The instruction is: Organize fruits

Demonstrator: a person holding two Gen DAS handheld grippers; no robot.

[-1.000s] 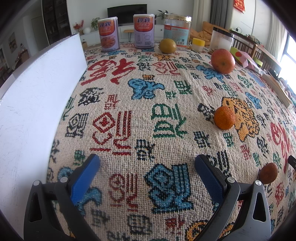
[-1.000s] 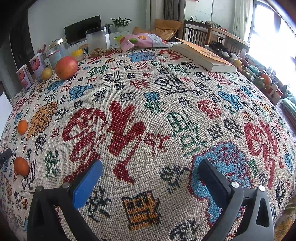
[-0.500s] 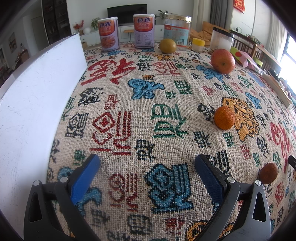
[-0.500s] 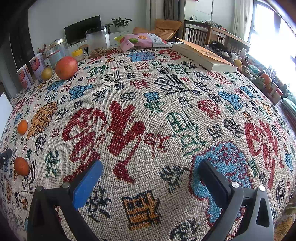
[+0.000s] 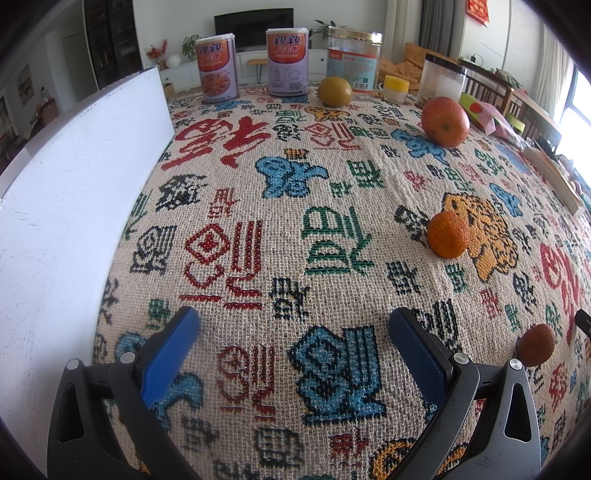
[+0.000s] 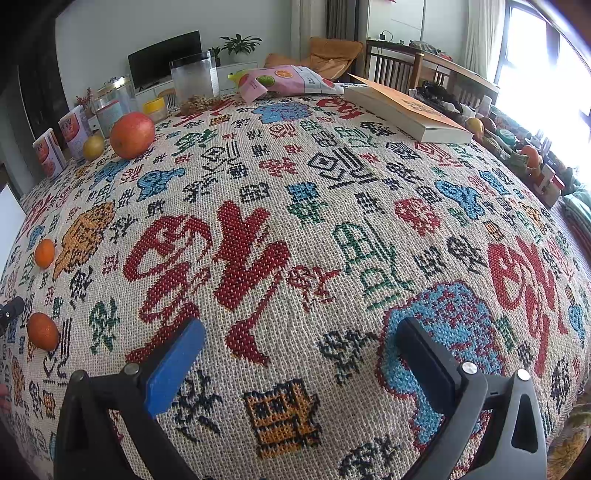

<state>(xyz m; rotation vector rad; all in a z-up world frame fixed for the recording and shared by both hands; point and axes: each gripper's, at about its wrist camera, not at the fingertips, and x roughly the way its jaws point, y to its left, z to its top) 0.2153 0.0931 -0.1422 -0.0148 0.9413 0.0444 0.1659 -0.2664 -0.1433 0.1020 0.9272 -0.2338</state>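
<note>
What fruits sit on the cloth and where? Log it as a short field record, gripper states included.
surface: patterned woven tablecloth
fruit count: four loose, none held
large orange fruit: far right, near clear jar
yellow-green fruit: far edge, before label jar
near mandarin: beside left gripper's right finger
middle mandarin: mid-right on cloth
cans: two at far edge
left gripper: open, nothing held
right gripper: open, nothing held
white board: along left edge

A home living room: a black flat television (image 5: 254, 26) on a low white cabinet (image 5: 207, 74), potted green plant (image 6: 240, 44), wooden dining chairs (image 6: 391, 68) beyond the bench's far edge.
</note>
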